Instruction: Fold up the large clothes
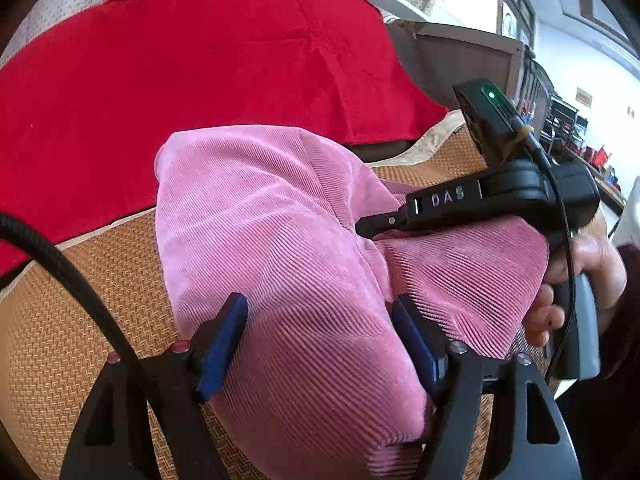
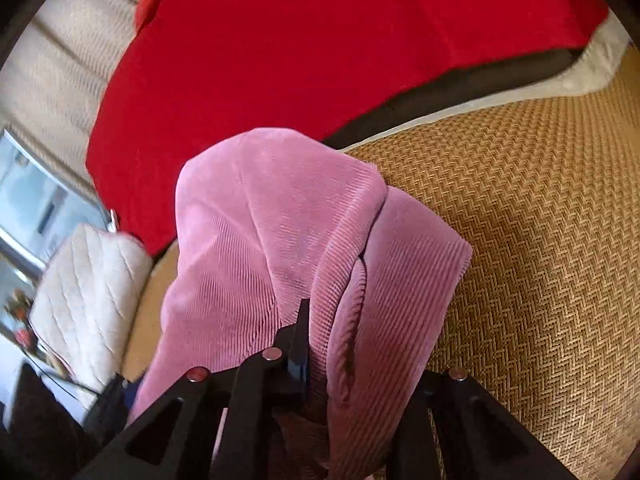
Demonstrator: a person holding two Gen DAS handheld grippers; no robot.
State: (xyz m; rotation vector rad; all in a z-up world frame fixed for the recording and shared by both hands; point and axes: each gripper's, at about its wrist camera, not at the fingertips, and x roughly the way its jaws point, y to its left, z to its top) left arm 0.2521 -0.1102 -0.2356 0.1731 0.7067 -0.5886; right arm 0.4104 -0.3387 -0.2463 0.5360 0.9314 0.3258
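A pink corduroy garment (image 1: 288, 264) lies bunched in thick folds on a woven straw mat (image 1: 80, 312), near the mat's far edge, where a red blanket (image 1: 192, 72) covers the bed beyond. No box, basket or other container shows in either view; the mat alone carries the cloth.

The left claw (image 1: 320, 344) stands spread, its blue pads (image 1: 220, 344) on either side of a rounded fold of the garment; whether the pads touch the cloth cannot be told. The right claw (image 2: 302, 344) is pressed together, pinching a ridge of the pink fabric that rises in pleats around its dark fingers (image 2: 300, 332).

Only the left wrist view shows the right tool from outside: a black handle with white lettering and a green light, gripped by a person's hand (image 1: 580, 280), a dark sleeve at the wrist, with the garment draped beneath it. That view also takes in a dark wooden bed frame (image 1: 472, 56) and shelves along a white wall at the right.

Only the right wrist view shows a quilted cream cushion (image 2: 92, 292) off the mat's left edge, pale curtains behind it, and a broad bare stretch of herringbone mat to the right of the garment.
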